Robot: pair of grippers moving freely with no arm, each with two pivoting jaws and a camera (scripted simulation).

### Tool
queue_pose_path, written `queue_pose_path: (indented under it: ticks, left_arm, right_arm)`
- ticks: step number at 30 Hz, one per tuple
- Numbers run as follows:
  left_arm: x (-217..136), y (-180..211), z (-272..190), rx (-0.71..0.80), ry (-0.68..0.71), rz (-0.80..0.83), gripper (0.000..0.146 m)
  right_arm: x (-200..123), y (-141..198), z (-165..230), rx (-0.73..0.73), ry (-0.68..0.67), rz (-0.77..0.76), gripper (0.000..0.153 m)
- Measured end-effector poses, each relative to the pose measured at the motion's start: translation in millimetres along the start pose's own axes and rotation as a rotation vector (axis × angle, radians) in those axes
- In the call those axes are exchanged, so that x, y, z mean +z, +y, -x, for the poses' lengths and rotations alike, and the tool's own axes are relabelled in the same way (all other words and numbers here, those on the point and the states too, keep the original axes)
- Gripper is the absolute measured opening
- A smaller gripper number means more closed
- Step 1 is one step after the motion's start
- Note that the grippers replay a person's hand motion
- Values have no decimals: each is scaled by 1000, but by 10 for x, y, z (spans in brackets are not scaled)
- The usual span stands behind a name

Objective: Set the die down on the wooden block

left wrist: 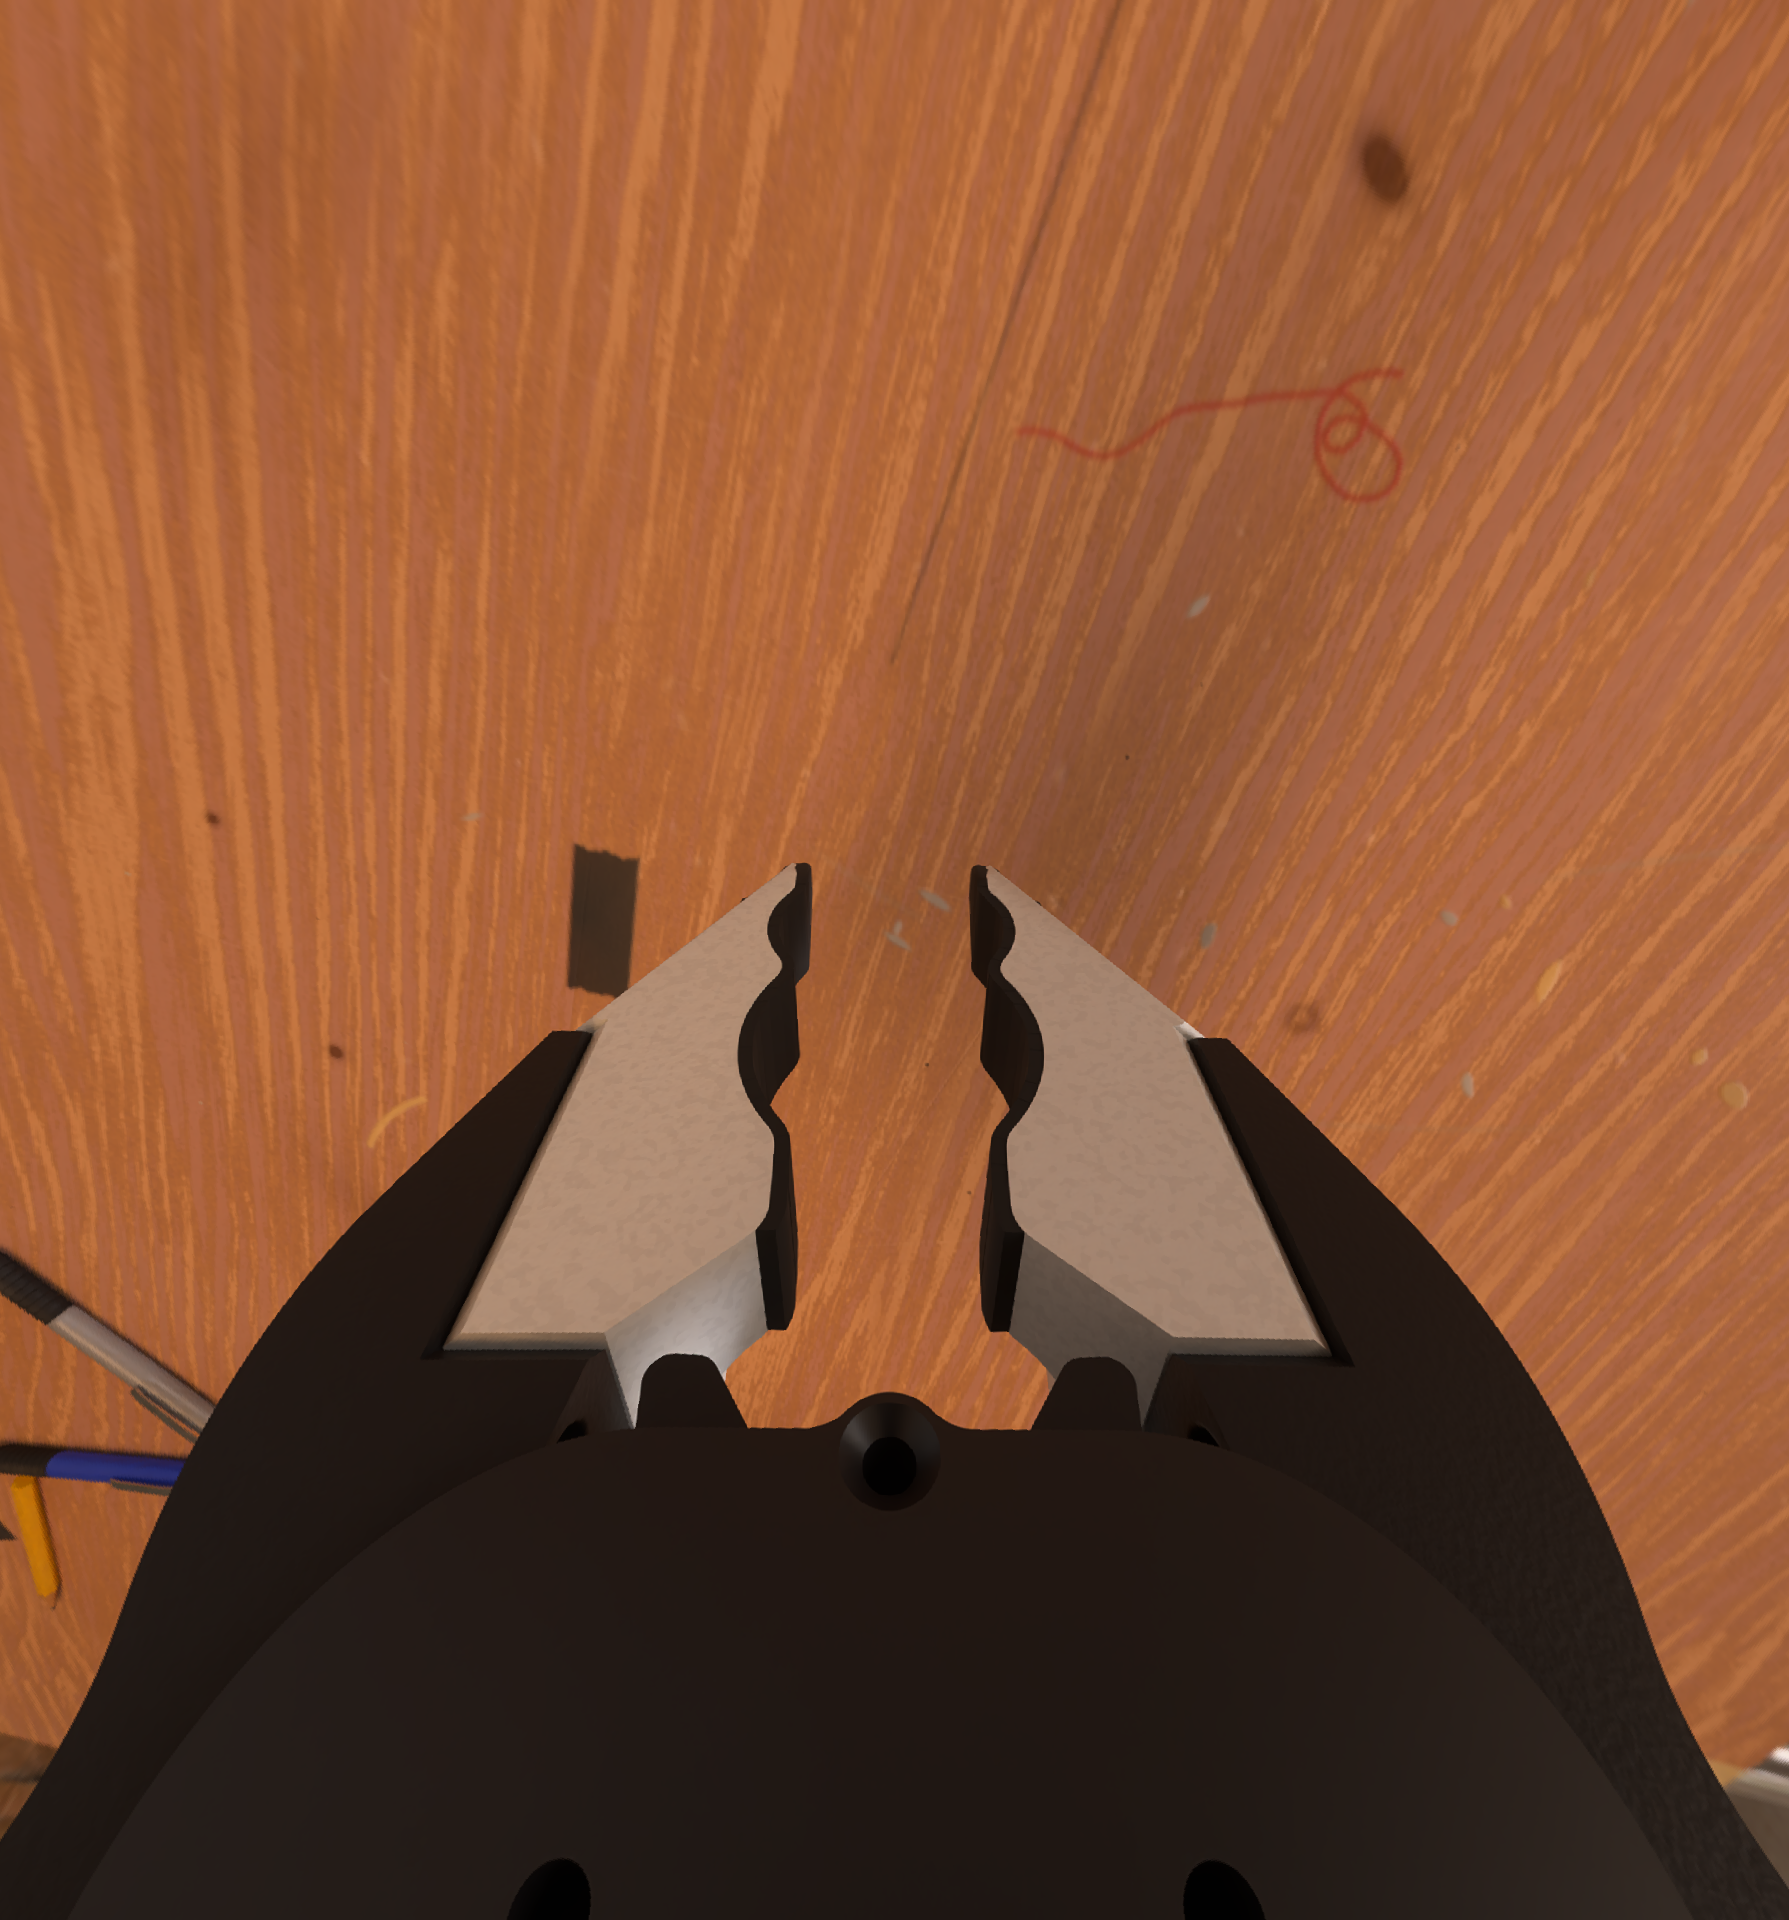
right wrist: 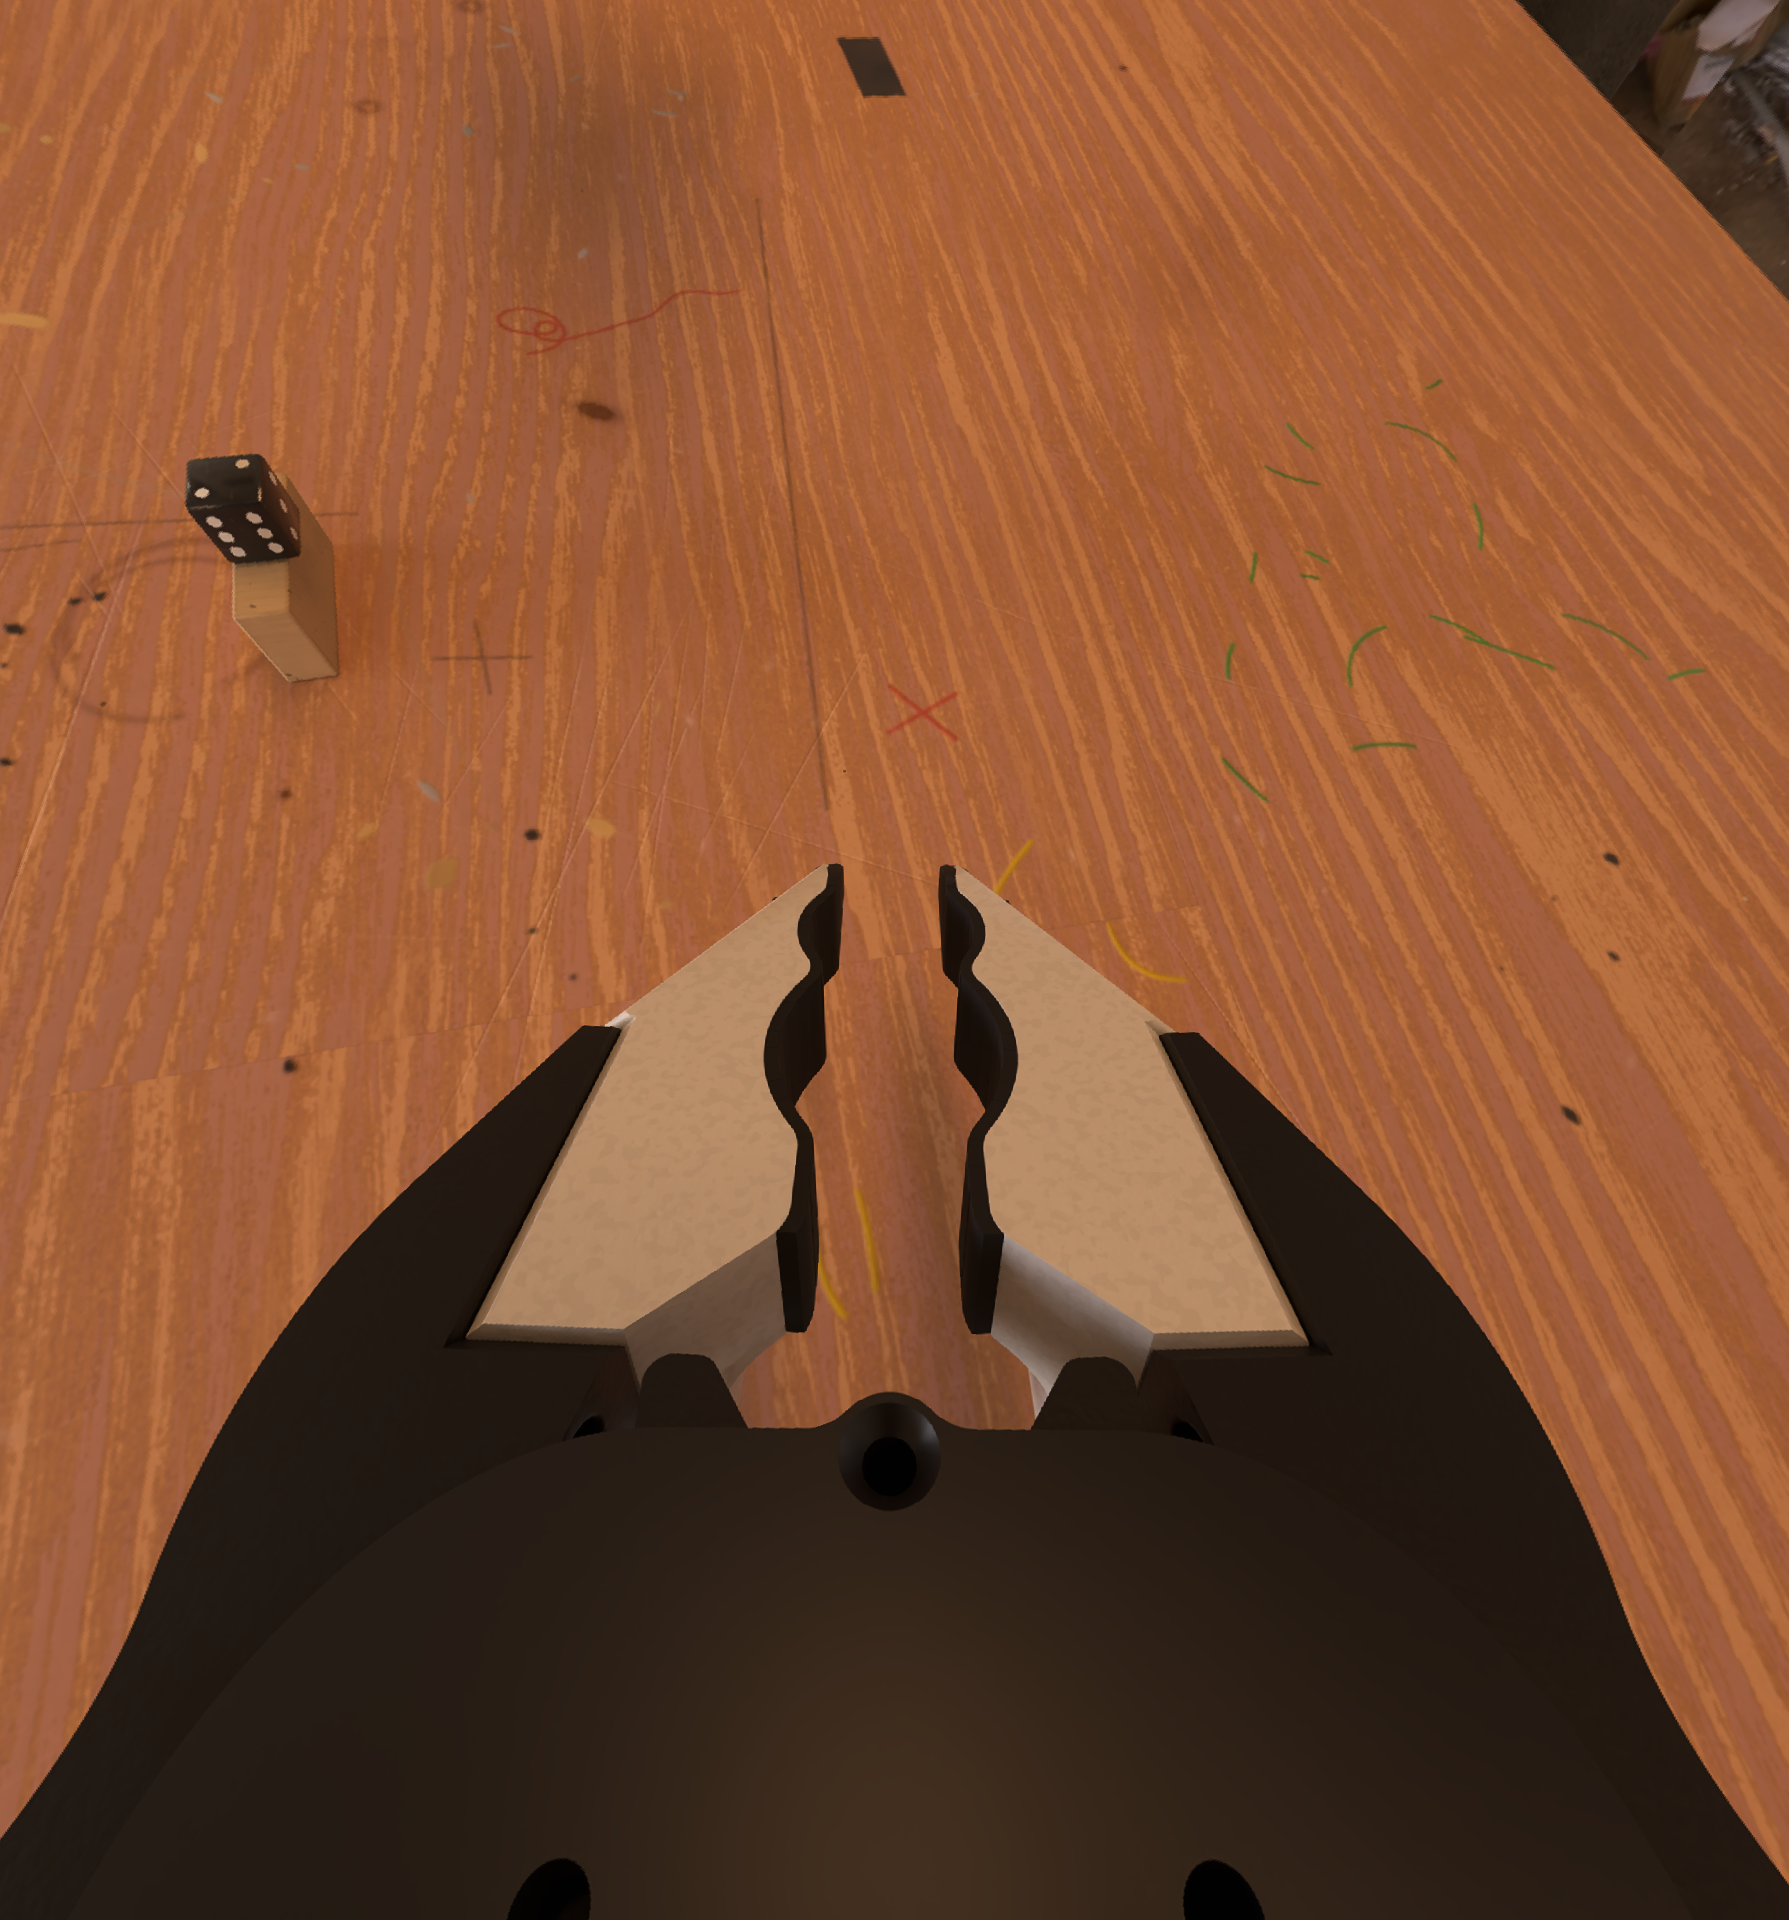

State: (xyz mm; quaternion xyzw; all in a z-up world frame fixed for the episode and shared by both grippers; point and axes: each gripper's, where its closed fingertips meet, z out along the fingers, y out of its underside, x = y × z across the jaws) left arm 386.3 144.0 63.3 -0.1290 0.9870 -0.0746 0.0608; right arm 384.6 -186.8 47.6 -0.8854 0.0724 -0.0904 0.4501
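In the right wrist view a black die (right wrist: 242, 509) with white pips rests on top of an upright light wooden block (right wrist: 292, 608) at the left of the orange wooden table (right wrist: 1077, 520). My right gripper (right wrist: 891, 875) is open and empty, well to the right of and nearer than the block. In the left wrist view my left gripper (left wrist: 891, 875) is open and empty over bare table (left wrist: 454, 416). The die and block do not show in the left wrist view.
Two pens (left wrist: 90, 1340) and a short yellow stick (left wrist: 36, 1538) lie at the lower left of the left wrist view. A black tape strip (left wrist: 602, 920) lies left of the left fingertips. The table's right edge (right wrist: 1700, 197) shows, with clutter beyond it.
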Motion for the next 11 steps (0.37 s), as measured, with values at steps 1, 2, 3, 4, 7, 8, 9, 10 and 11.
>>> queue_pose_path:
  ticks: [1,2,3,4,7,8,9,10,11]
  left_arm:
    - [17,27,-9,0,4,18,31]
    - [34,51,-13,0,8,36,32]
    - [54,69,-13,3,7,49,33]
    - [78,82,-25,5,12,58,36]
    - [126,80,-88,28,40,73,52]
    - [136,70,-107,30,43,77,59]
    - [149,60,-127,37,49,80,69]
    - [171,57,-136,45,51,87,74]
    - [193,60,-136,51,47,102,77]
  right_arm:
    - [3,3,2,0,-1,2,18]
    - [5,6,4,-1,-2,4,18]
    - [6,7,5,-1,-3,5,18]
    - [6,7,7,-2,-3,5,18]
    - [1,4,6,-4,-1,5,18]
    - [-1,2,6,-4,-1,4,18]
    - [-2,1,6,-4,-1,4,18]
    - [-3,0,8,-6,-1,4,18]
    - [-3,-1,10,-7,-1,5,18]
